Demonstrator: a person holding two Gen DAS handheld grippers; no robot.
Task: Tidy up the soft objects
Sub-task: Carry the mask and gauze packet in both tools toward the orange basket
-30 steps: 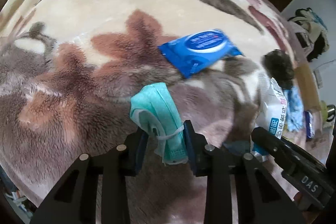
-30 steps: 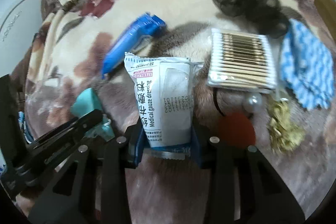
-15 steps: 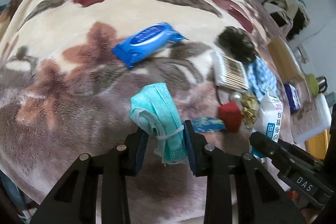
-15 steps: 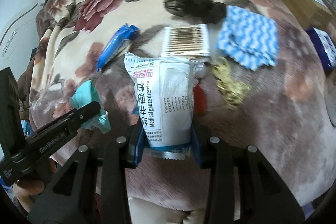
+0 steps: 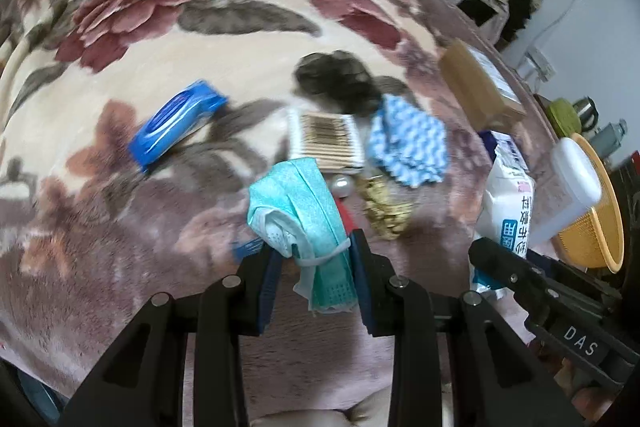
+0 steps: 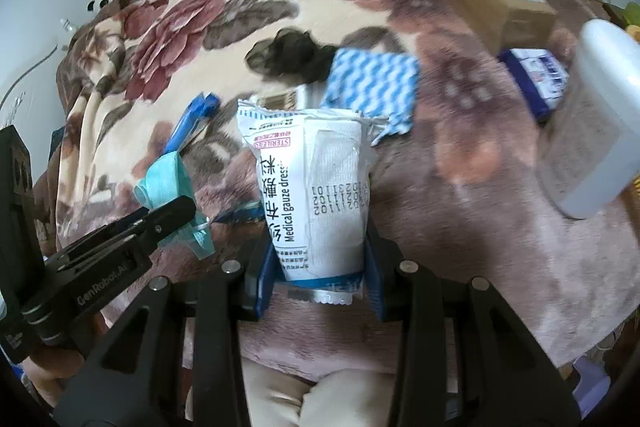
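Note:
My left gripper (image 5: 316, 259) is shut on a folded teal face mask (image 5: 298, 203) and holds it above the floral blanket (image 5: 160, 39). My right gripper (image 6: 318, 267) is shut on a white medical gauze packet (image 6: 316, 187), also held above the blanket; the packet also shows in the left wrist view (image 5: 506, 203). The mask shows in the right wrist view (image 6: 166, 183), to the left of the gauze. A blue-and-white cloth (image 5: 408, 143), a black hair net (image 5: 336, 83) and a blue wipes pack (image 5: 176, 123) lie on the blanket.
A cotton swab box (image 5: 326, 139), a pearl (image 5: 341, 185), a gold trinket (image 5: 384, 207) and a red item lie near the mask. A cardboard box (image 5: 480, 87), a white bottle (image 6: 592, 123) and an orange basket (image 5: 600, 211) stand at the right.
Both grippers have risen and swung to the right with their loads. The basket, bottle and cardboard box have come into view; the blanket items look farther away.

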